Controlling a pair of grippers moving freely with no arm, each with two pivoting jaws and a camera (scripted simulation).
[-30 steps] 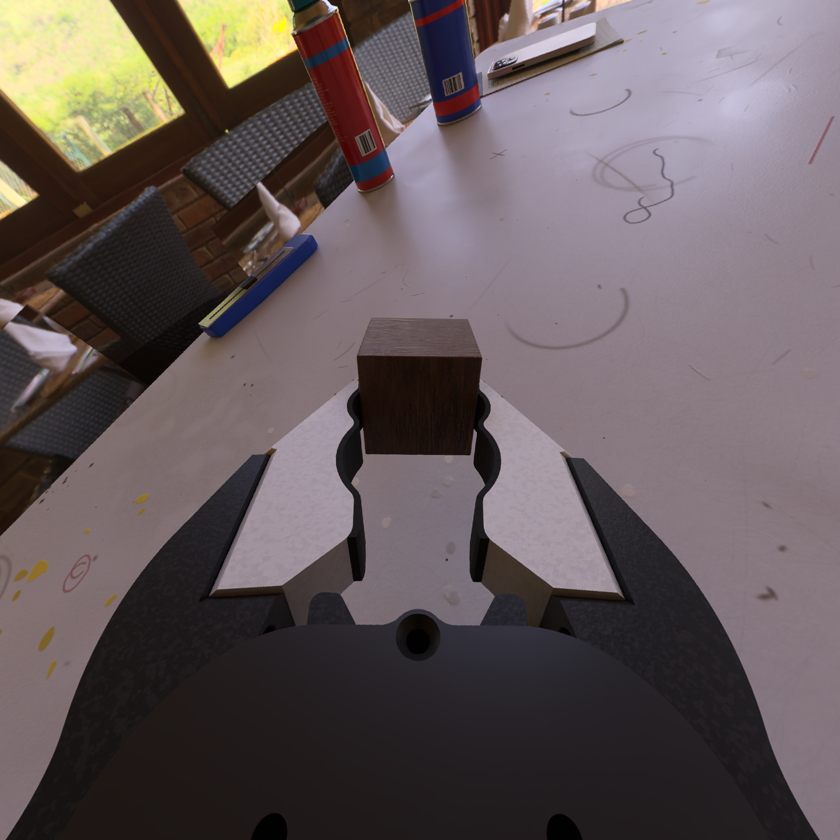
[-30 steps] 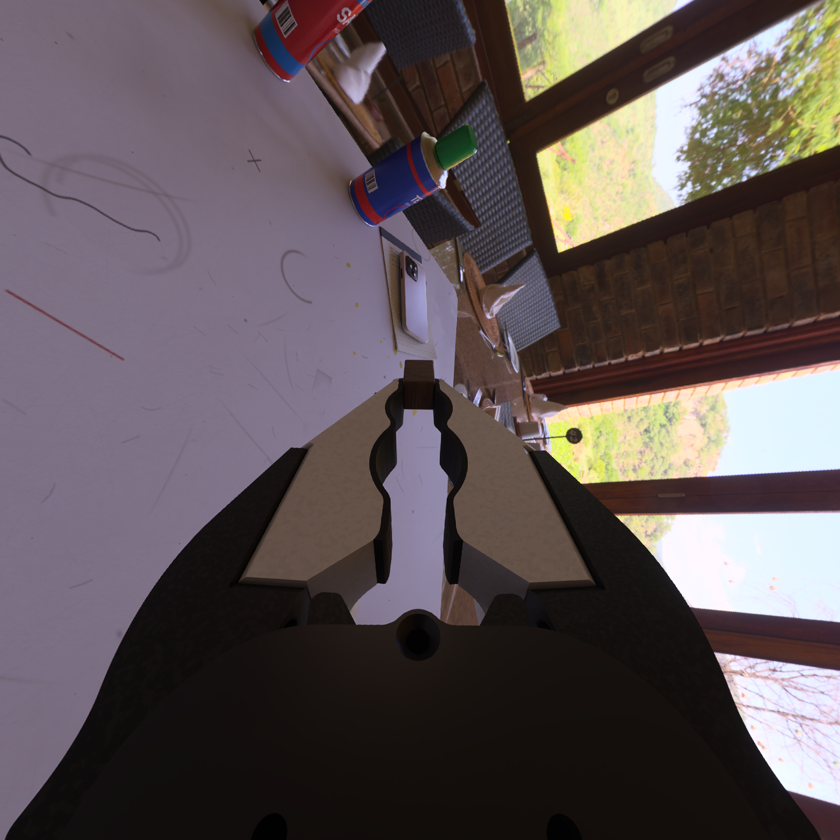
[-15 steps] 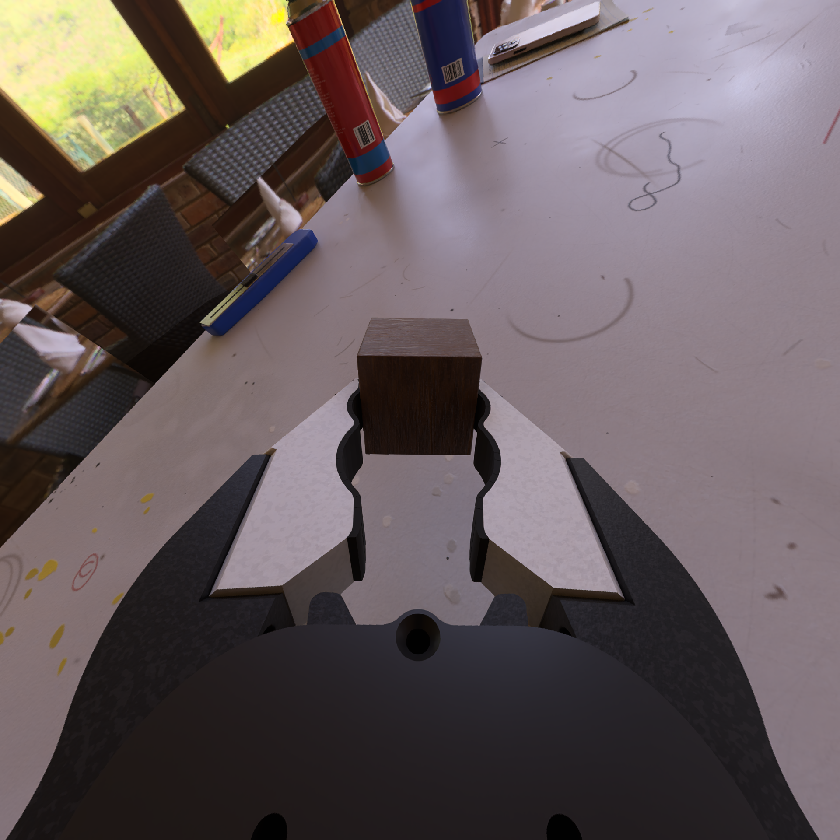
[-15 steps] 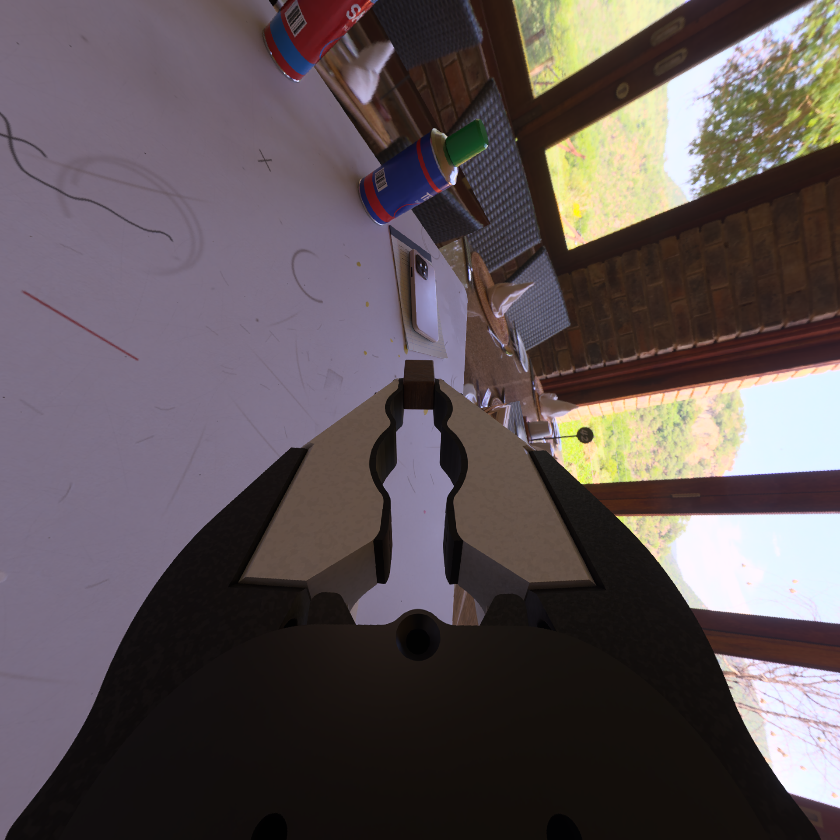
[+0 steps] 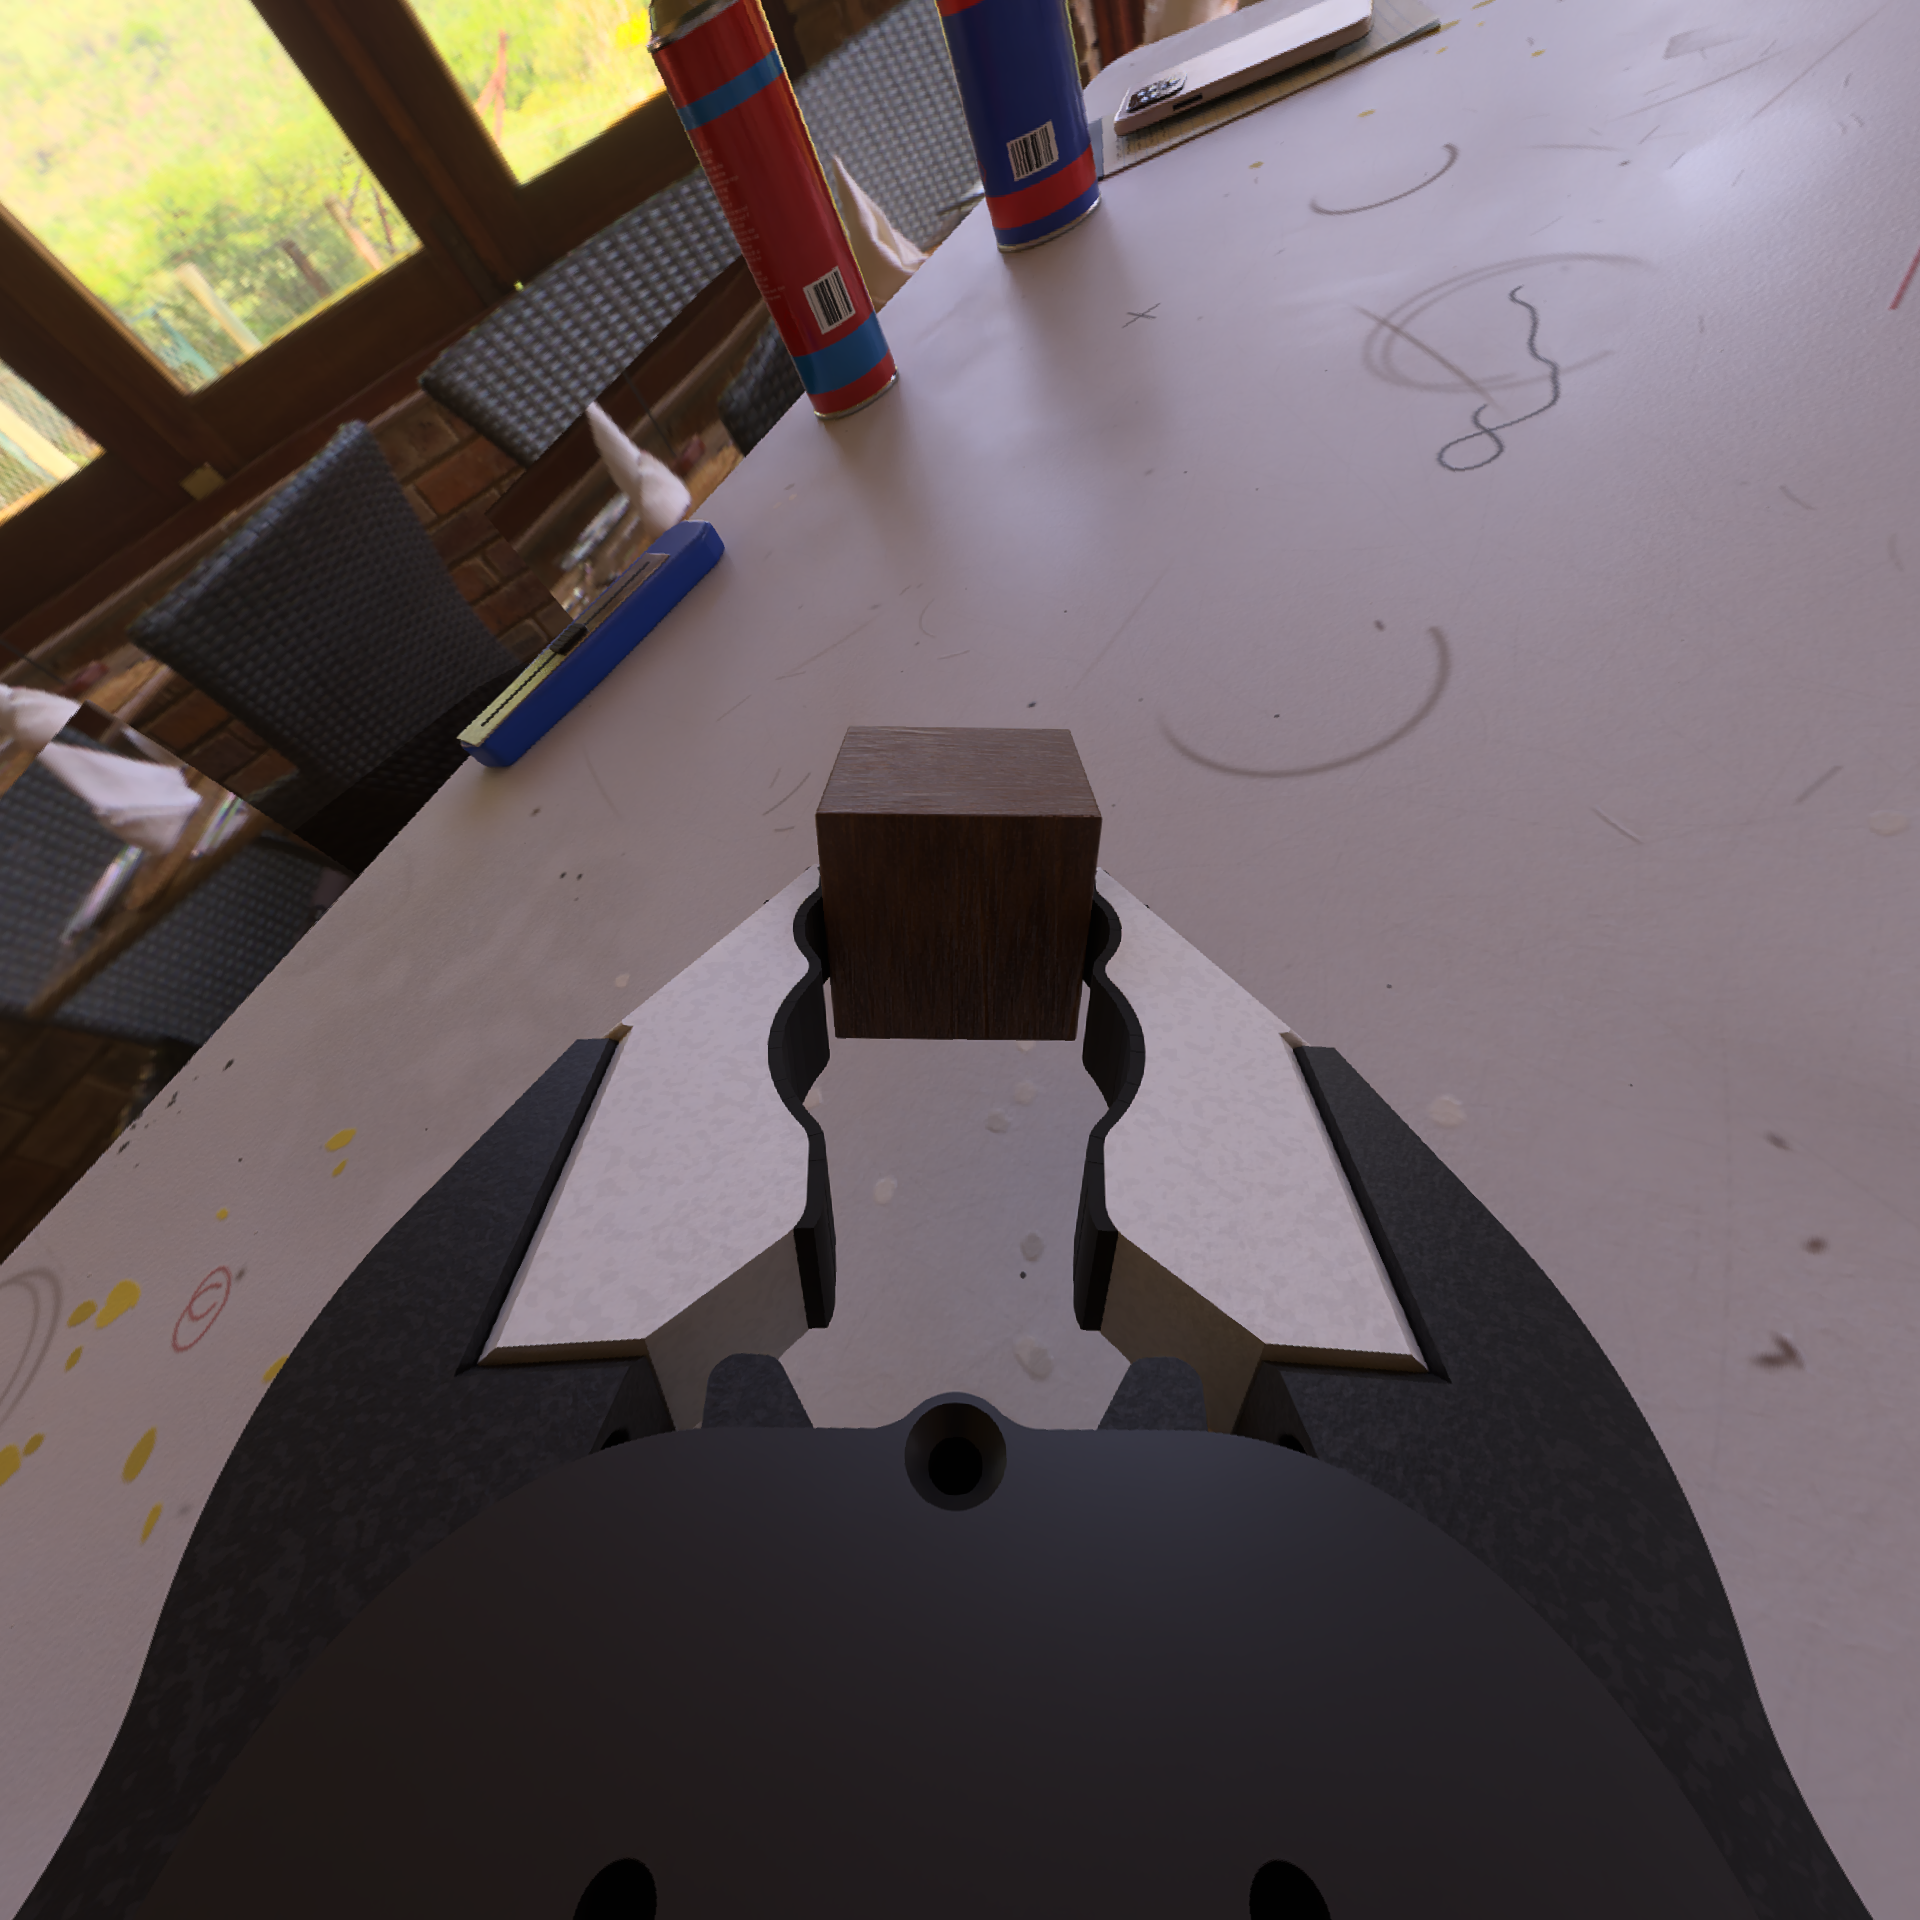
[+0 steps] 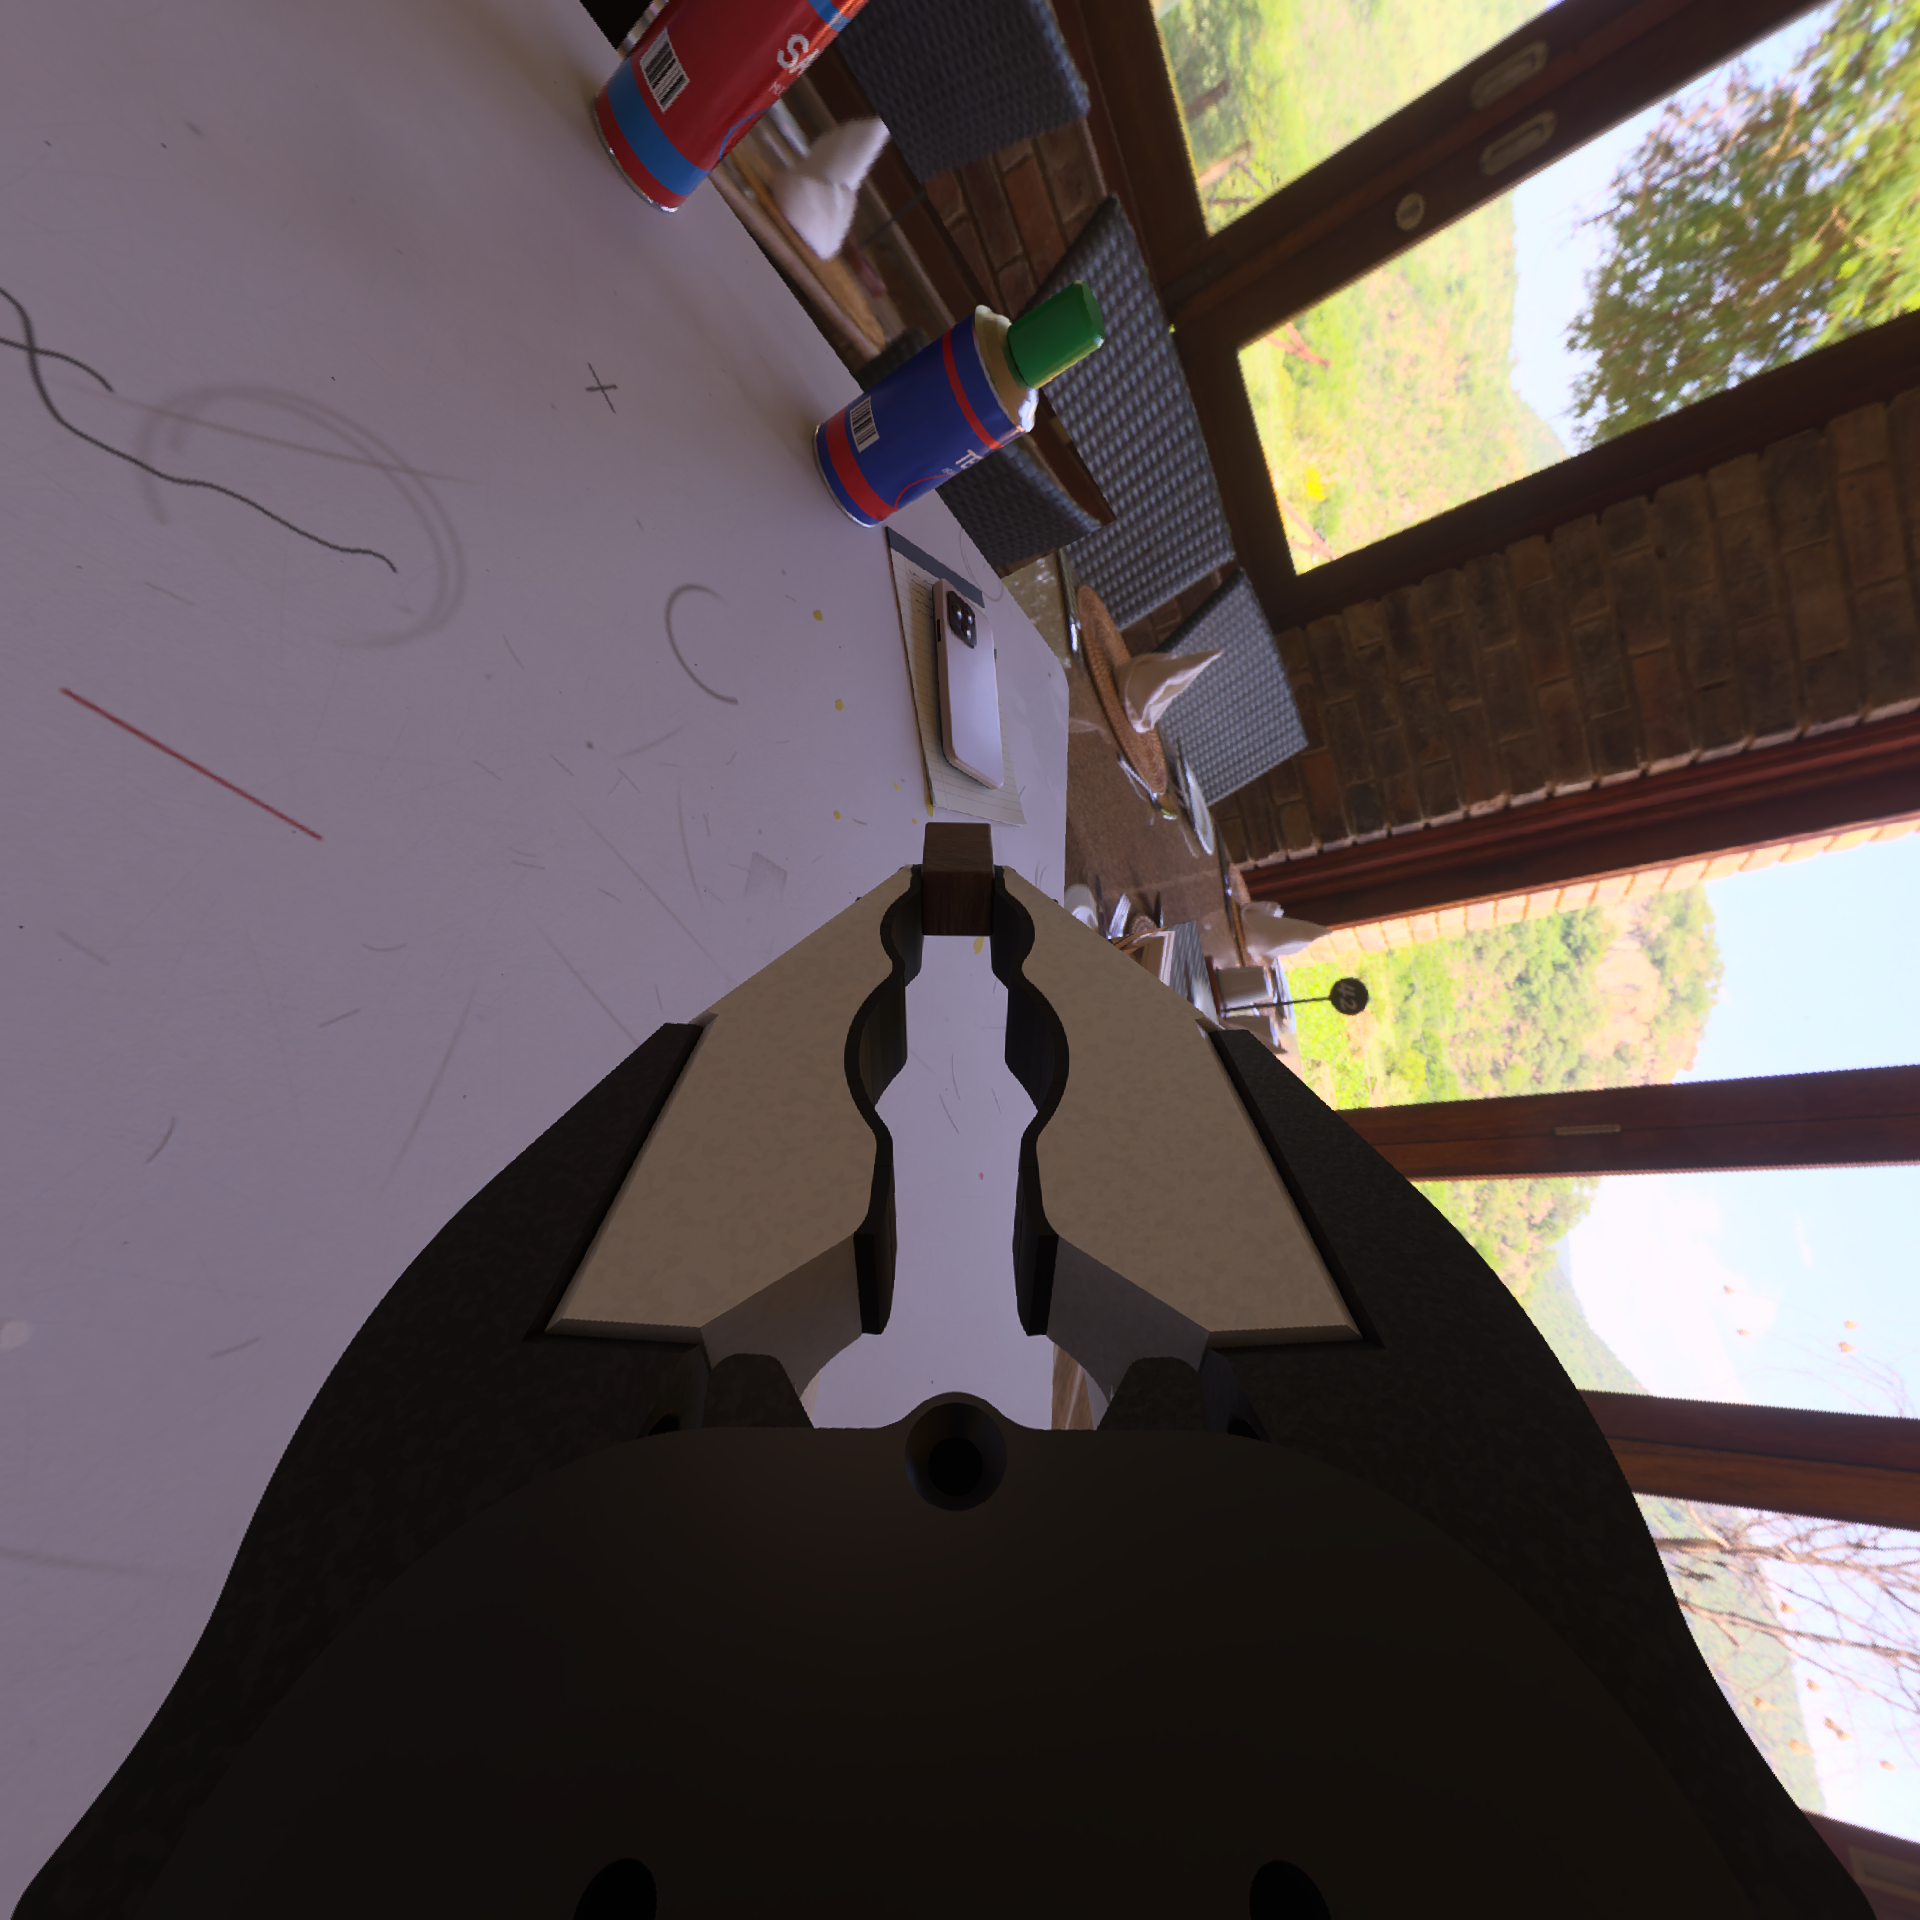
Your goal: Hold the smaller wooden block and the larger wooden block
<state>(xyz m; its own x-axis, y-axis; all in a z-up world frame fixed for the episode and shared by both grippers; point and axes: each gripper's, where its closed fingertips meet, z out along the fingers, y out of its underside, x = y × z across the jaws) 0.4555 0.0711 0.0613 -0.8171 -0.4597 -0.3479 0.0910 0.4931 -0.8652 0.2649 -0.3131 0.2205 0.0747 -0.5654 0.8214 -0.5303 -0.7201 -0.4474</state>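
The larger wooden block [image 5: 958, 914], a dark brown cube, sits clamped between the fingertips of my left gripper [image 5: 958, 940], held above the white table [image 5: 1403, 935]. The smaller wooden block [image 6: 956, 894], also dark brown, is pinched between the fingertips of my right gripper [image 6: 956, 909], held off the table near its edge. The right wrist view is rolled sideways, so the table [image 6: 312, 935] fills its left half. Neither gripper shows in the other's view.
A red spray can [image 5: 774, 208] and a blue spray can [image 5: 1029, 114] stand near the table's far edge. A phone [image 5: 1247, 57] lies on a notepad. A blue box cutter [image 5: 597, 644] lies at the left edge. Woven chairs [image 5: 301, 644] stand beyond.
Both grippers keep their blocks. The left view has shifted slightly so the cans and marks sit farther off; the right view has drifted so the phone and cans sit lower and to the right.
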